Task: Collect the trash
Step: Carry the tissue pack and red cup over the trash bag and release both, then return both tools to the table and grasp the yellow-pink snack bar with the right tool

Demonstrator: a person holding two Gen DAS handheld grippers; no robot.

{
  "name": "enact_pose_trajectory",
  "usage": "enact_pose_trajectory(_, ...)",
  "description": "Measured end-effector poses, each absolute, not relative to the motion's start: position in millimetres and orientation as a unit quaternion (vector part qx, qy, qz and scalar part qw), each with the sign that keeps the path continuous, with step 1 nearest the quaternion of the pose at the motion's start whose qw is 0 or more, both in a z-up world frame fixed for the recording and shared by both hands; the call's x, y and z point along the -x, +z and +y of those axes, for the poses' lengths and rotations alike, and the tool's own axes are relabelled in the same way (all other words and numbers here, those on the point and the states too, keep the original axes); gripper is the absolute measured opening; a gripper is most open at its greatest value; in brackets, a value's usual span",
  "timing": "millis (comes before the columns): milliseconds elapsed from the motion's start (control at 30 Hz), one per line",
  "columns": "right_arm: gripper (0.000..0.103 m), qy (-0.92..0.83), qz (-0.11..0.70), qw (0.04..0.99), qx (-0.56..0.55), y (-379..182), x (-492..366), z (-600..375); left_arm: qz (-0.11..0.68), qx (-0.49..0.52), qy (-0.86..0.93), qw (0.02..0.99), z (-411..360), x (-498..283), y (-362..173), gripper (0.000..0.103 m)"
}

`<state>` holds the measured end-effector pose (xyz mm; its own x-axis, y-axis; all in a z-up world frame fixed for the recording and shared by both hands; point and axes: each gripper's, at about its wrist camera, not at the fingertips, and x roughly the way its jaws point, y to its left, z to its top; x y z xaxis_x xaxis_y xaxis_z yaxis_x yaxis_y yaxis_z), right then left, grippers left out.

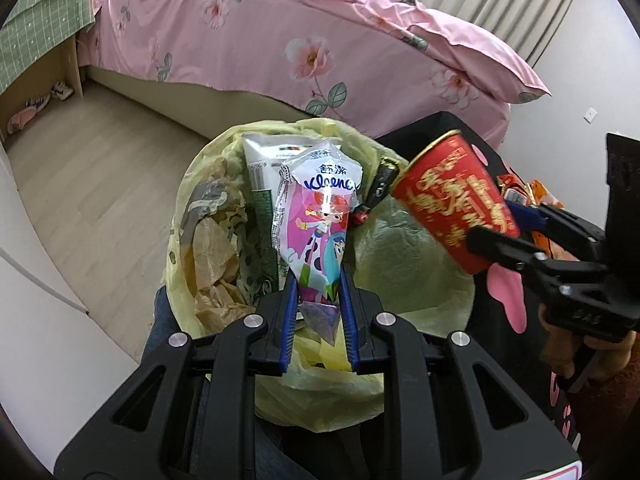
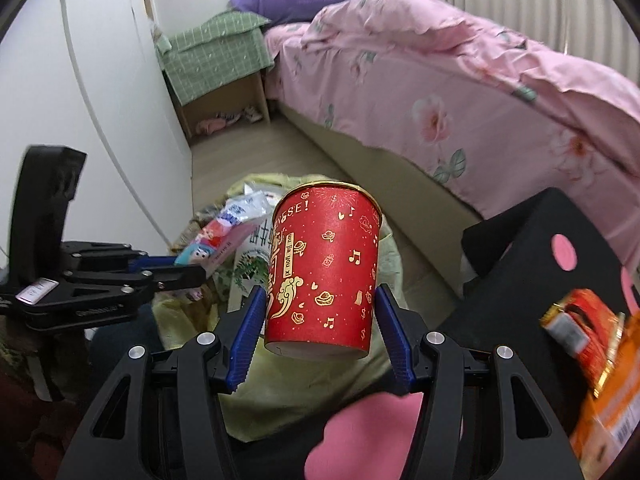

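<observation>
Trash is gathering at a yellow bag [image 1: 420,240]: the left gripper [image 1: 318,280] is pinching a tissue packet [image 1: 316,220] printed "Kleenex" with Chinese characters and cartoon figures, holding it above the bag's mouth. The right gripper [image 2: 320,320] is clamping a red paper cup [image 2: 326,276] with gold characters, music notes and letters ending "SE!", beside the bag, near a black table with pink shapes [image 2: 560,240].

The bin bag [image 1: 416,248] mouth is crowded along its left edge by a carton [image 1: 260,184]; its right side is open.
</observation>
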<state>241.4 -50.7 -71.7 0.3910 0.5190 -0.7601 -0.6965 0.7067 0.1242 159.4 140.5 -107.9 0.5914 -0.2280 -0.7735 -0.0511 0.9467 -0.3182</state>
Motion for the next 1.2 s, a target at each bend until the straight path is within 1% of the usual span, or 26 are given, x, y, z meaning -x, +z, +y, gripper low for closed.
enact_pose_trajectory(133,0.053,0.374,0.423,0.821,0.087,-79.5,-247.7,-48.8,0.449,0.162,-0.051,0.877,146.4,-159.4,-110.4,0.018)
enact_pose_trajectory(167,0.053,0.376,0.423,0.82,0.083,-79.7,-247.9,-48.2,0.448,0.163,-0.052,0.878,148.0,-158.5,-110.6,0.02)
enact_pose_trajectory(200,0.053,0.378,0.422,0.82,0.078,-80.0,-248.4,-48.3,0.447,0.166,-0.054,0.878,148.8,-158.4,-110.4,0.024)
enact_pose_trajectory(233,0.053,0.38,0.422,0.82,0.074,-80.4,-249.3,-48.2,0.445,0.172,-0.055,0.877,151.4,-156.9,-110.1,0.032)
enact_pose_trajectory(300,0.053,0.384,0.432,0.814,0.059,-82.6,-250.9,-48.4,0.434,0.196,-0.064,0.877,158.2,-152.6,-108.0,0.045)
enact_pose_trajectory(333,0.054,0.386,0.44,0.809,0.05,-84.5,-252.4,-48.1,0.43,0.205,-0.066,0.877,161.1,-151.0,-107.0,0.05)
enact_pose_trajectory(400,0.055,0.388,0.453,0.802,0.032,-86.7,-254.1,-49.9,0.419,0.216,-0.058,0.88,167.2,-145.7,-102.2,0.053)
enact_pose_trajectory(433,0.058,0.384,0.451,0.805,0.03,-86.0,-253.0,-51.8,0.412,0.218,-0.051,0.883,169.8,-142.3,-98.2,0.054)
enact_pose_trajectory(467,0.059,0.378,0.445,0.811,0.031,-83.6,-251.2,-53.9,0.405,0.217,-0.046,0.887,171.4,-139.2,-94.1,0.055)
enact_pose_trajectory(533,0.059,0.376,0.435,0.818,0.033,-77.6,-245.8,-57.8,0.393,0.216,-0.034,0.893,173.0,-135.0,-86.2,0.057)
enact_pose_trajectory(800,0.059,0.332,0.387,0.86,0.036,-42.0,-223.2,-102.8,0.361,0.179,-0.014,0.915,153.2,-128.6,-55.6,0.058)
enact_pose_trajectory(1000,0.061,0.271,0.337,0.901,0.034,-17.3,-190.7,-163.3,0.351,0.153,-0.06,0.922,108.9,-129.5,-38.6,0.058)
enact_pose_trajectory(1200,0.061,0.202,0.323,0.923,0.05,-7.5,-155.9,-235.0,0.347,0.121,-0.134,0.92,48.1,-137.4,-35.2,0.058)
